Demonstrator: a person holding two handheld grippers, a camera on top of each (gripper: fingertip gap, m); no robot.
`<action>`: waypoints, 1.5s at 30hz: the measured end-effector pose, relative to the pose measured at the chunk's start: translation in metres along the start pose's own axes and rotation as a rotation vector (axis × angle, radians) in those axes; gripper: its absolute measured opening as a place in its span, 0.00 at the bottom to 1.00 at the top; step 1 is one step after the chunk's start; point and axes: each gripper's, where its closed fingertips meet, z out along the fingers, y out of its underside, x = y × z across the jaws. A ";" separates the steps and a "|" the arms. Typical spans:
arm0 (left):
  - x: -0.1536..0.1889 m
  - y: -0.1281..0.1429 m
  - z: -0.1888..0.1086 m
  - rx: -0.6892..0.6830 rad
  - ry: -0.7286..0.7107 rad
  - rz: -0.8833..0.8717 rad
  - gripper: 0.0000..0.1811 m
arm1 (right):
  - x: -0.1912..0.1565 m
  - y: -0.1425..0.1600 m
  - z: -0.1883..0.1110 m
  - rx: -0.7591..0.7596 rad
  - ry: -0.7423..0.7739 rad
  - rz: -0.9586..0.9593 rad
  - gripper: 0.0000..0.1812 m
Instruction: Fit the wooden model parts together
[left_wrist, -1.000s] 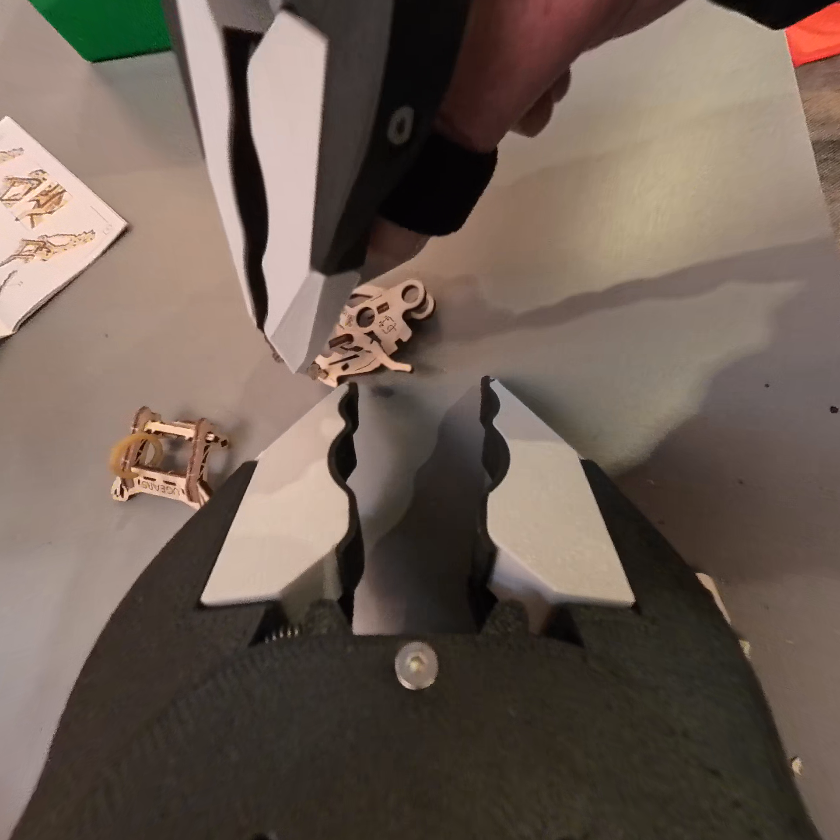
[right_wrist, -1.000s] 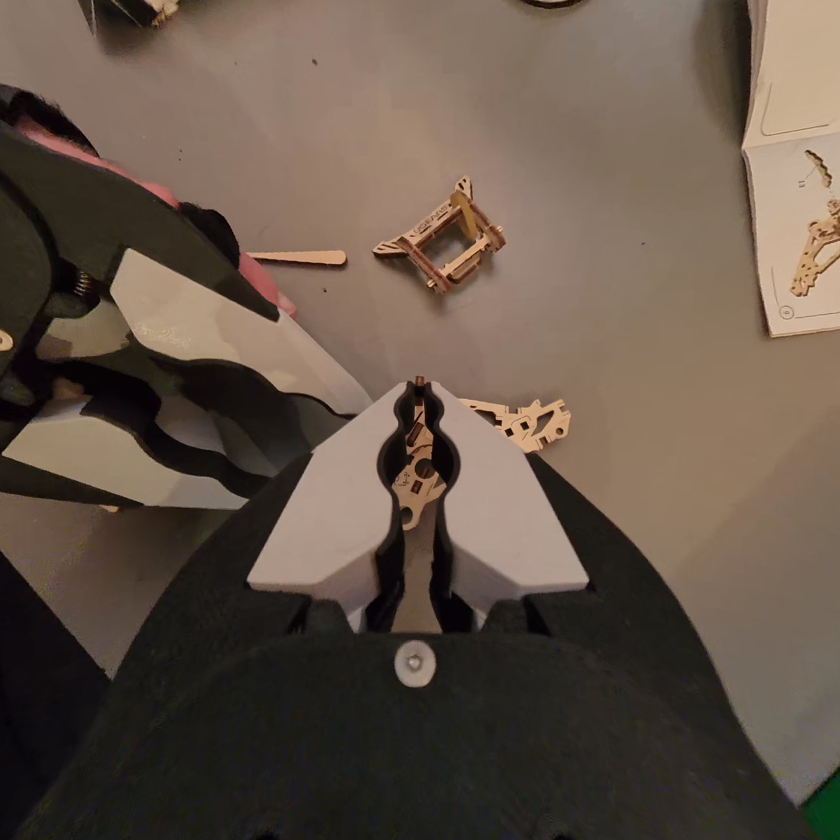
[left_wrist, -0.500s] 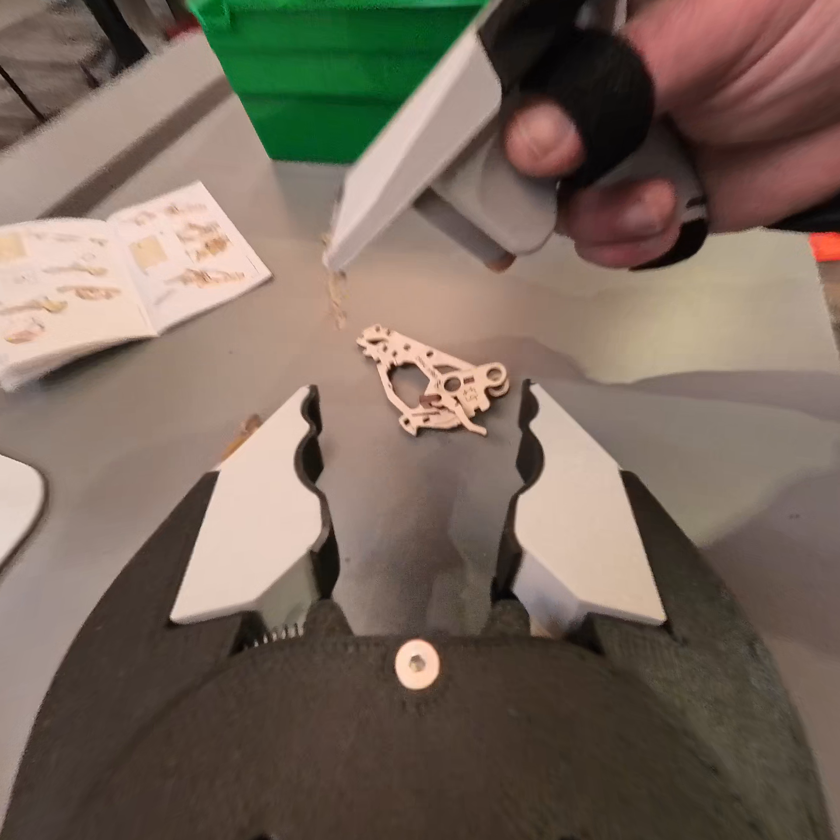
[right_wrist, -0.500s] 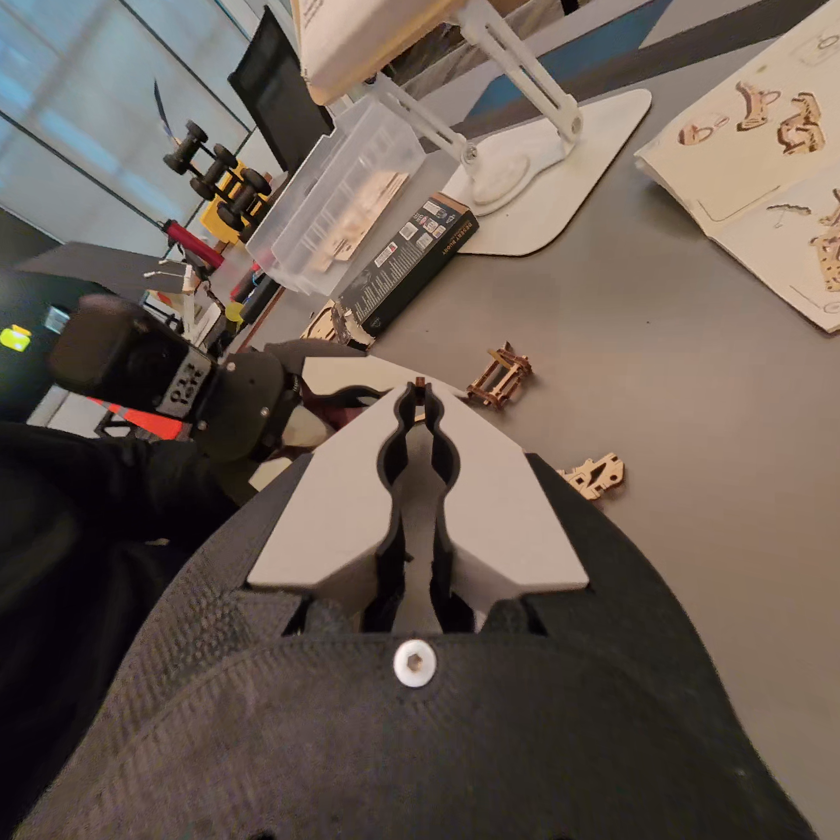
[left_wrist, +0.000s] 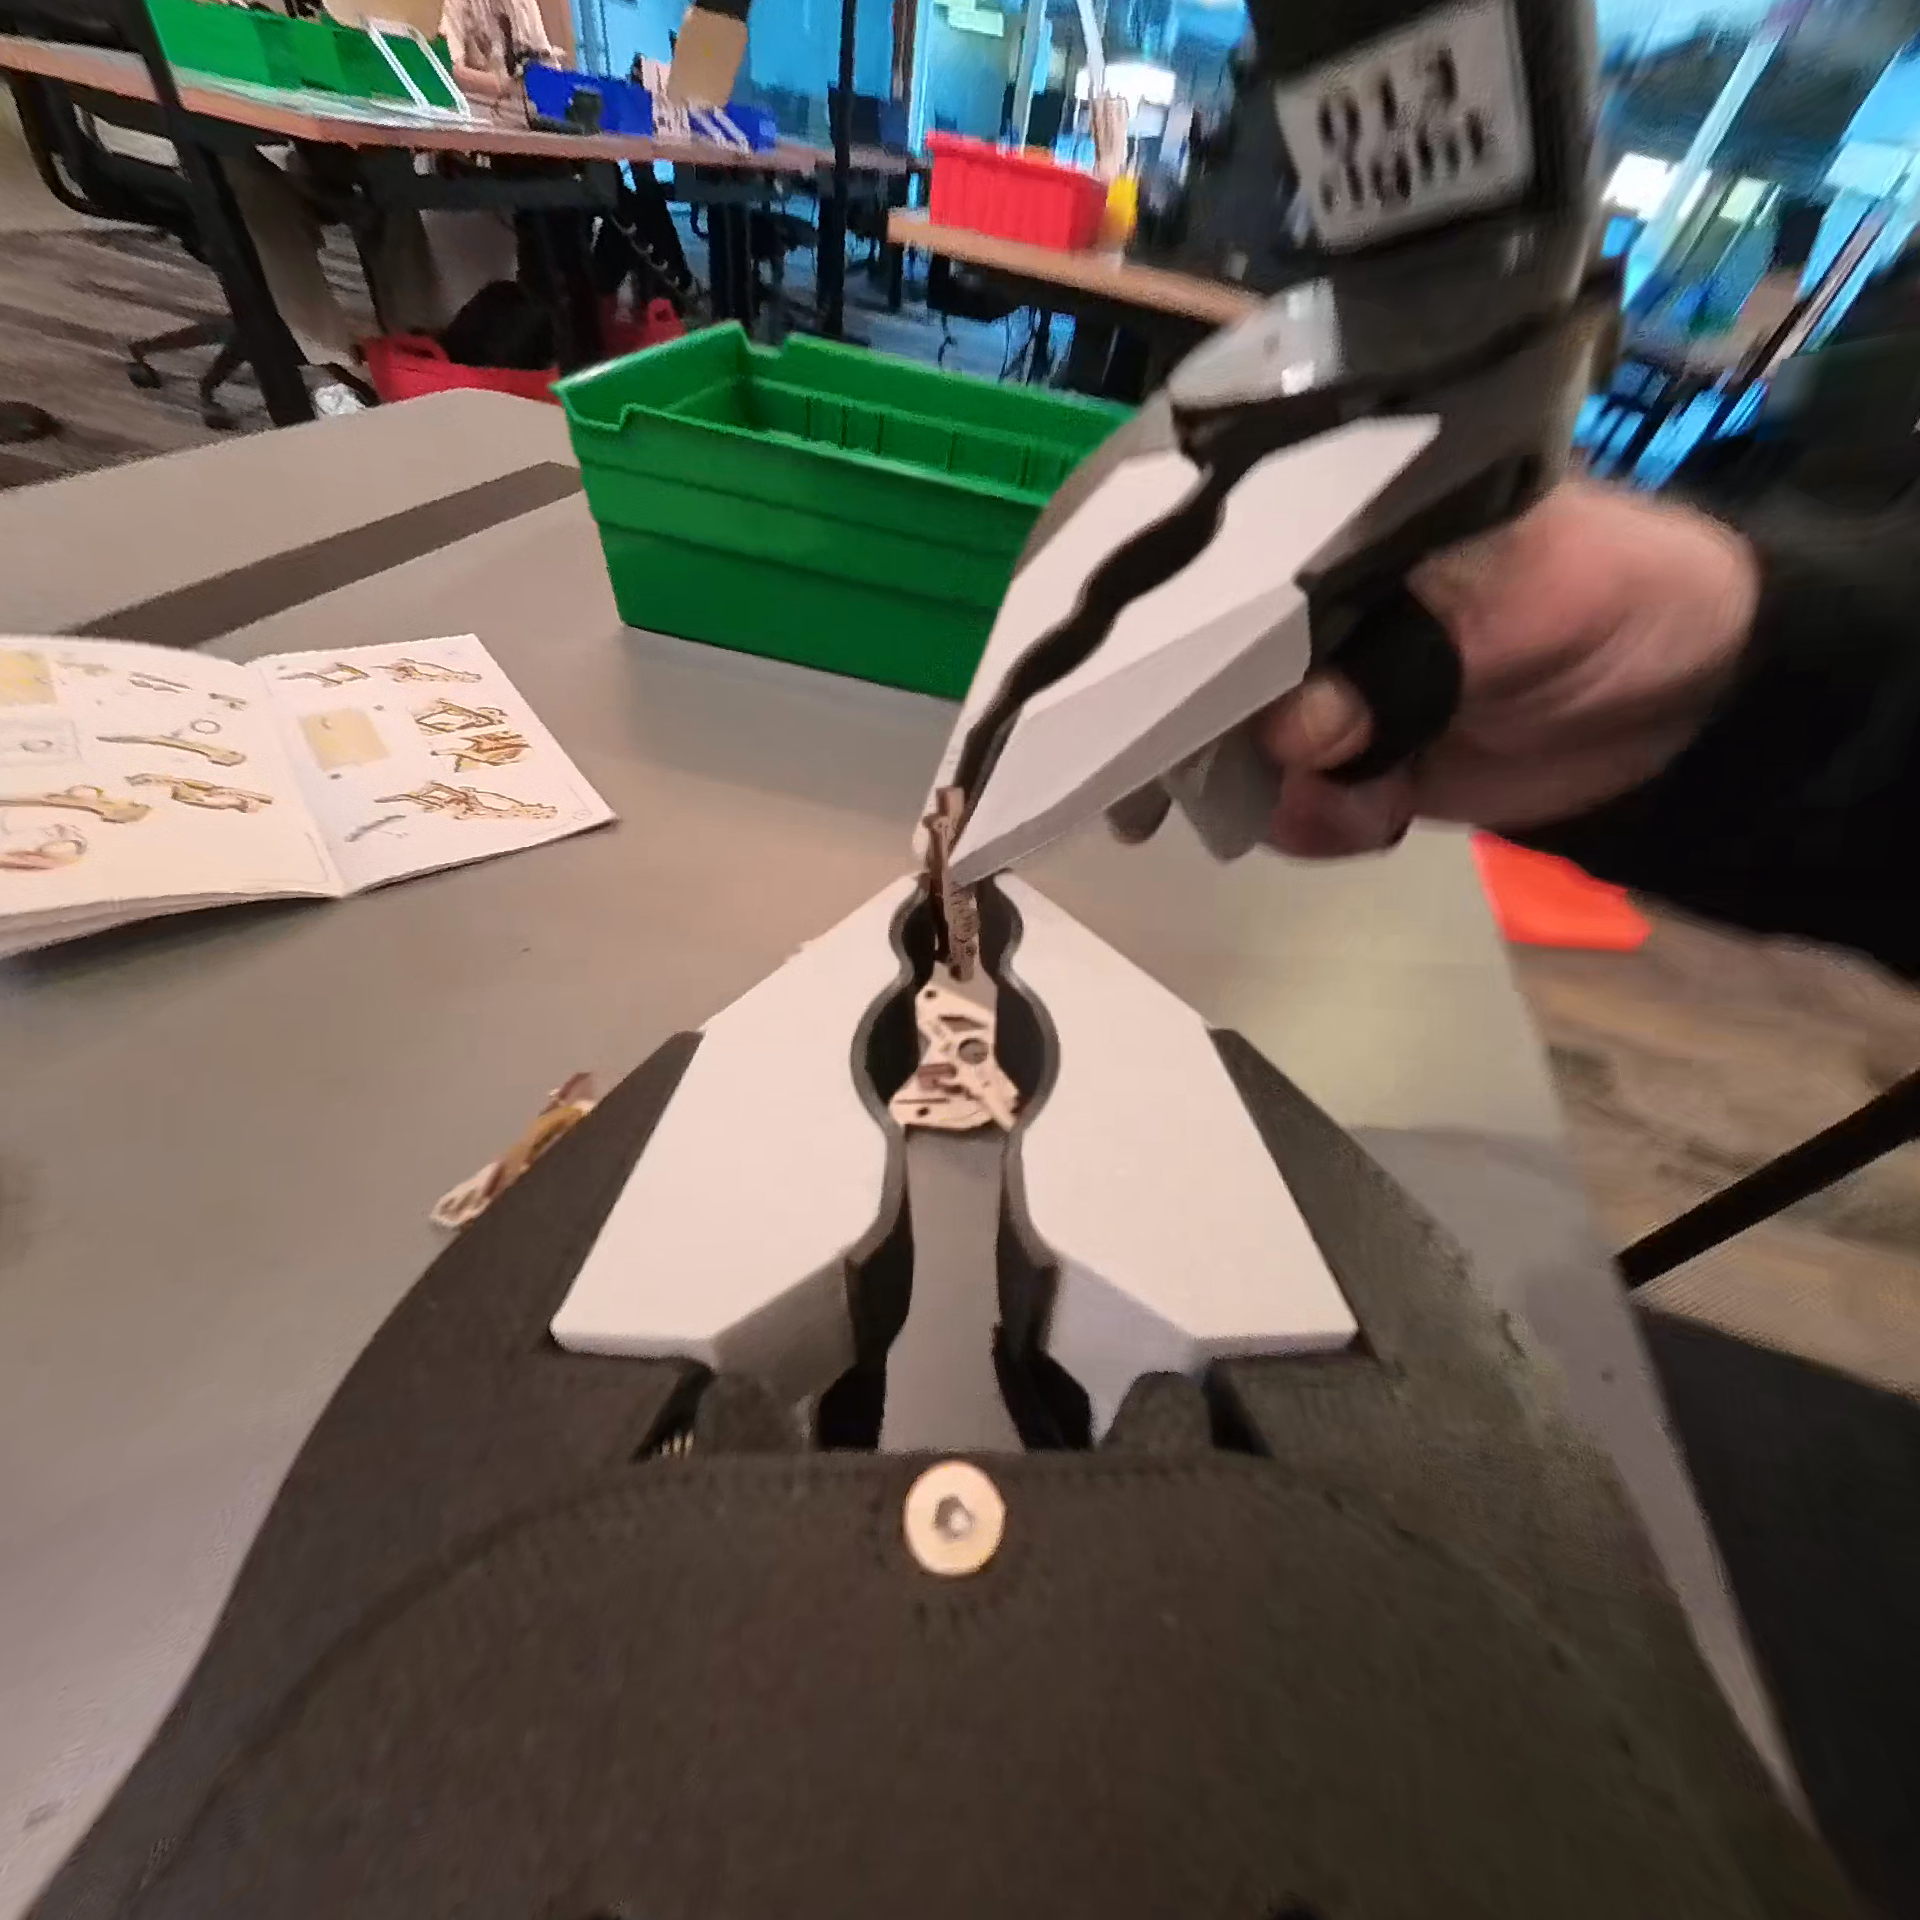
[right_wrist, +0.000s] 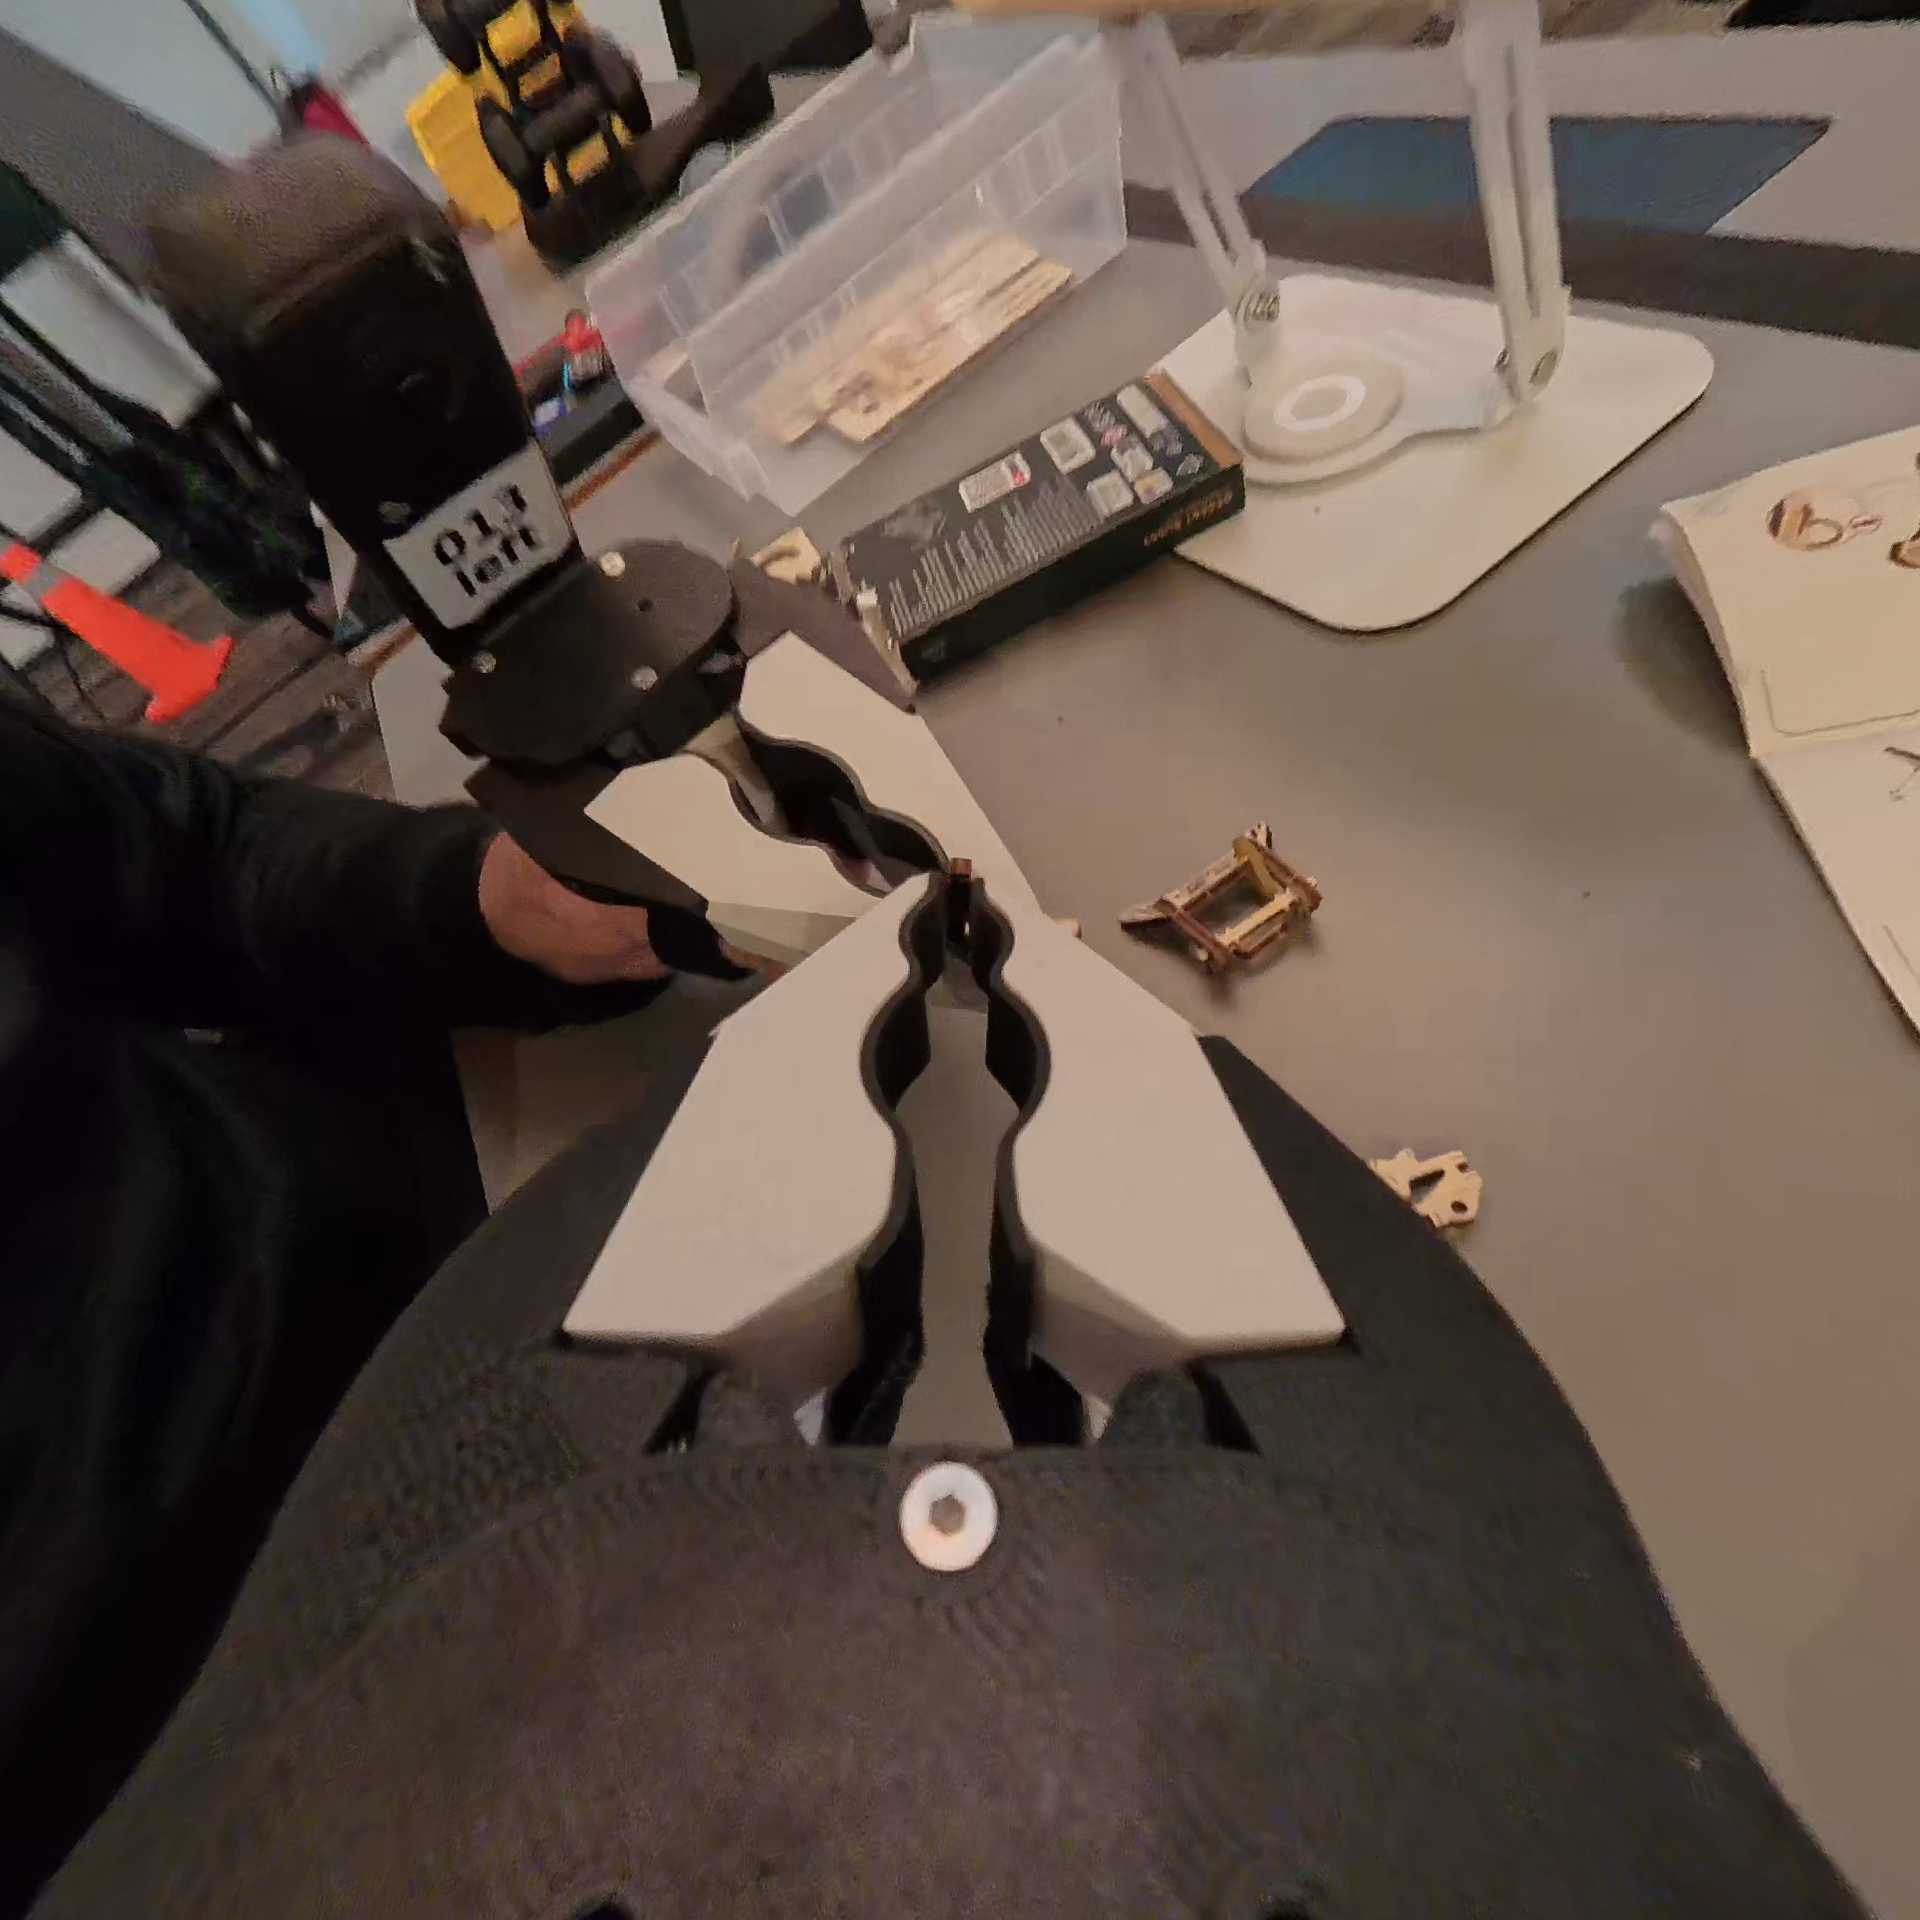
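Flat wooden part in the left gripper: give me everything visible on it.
The flat wooden part is a thin, pale laser-cut plywood piece with round holes, slots and a toothed lower edge. It stands on edge, lifted off the table, clamped in the shut left gripper. Its top sticks out past the fingertips, where it meets a small dark wooden piece pinched by the right gripper. Whether they have mated is unclear.

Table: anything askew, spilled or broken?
Nothing damaged or spilled. Only loose bits: a small wooden frame lies askew on the table, a flat part beside the right gripper, which pinches a wooden part.
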 end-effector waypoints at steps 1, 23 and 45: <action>0.001 -0.003 -0.001 0.027 0.026 -0.058 0.03 | 0.000 -0.003 0.001 0.038 0.003 0.018 0.00; 0.005 -0.008 -0.014 -0.040 -0.131 0.587 0.07 | -0.015 0.001 -0.005 0.012 -0.271 0.396 0.00; 0.010 0.006 -0.018 -0.085 0.221 -0.016 0.02 | -0.005 0.004 -0.021 -0.157 0.088 -0.404 0.11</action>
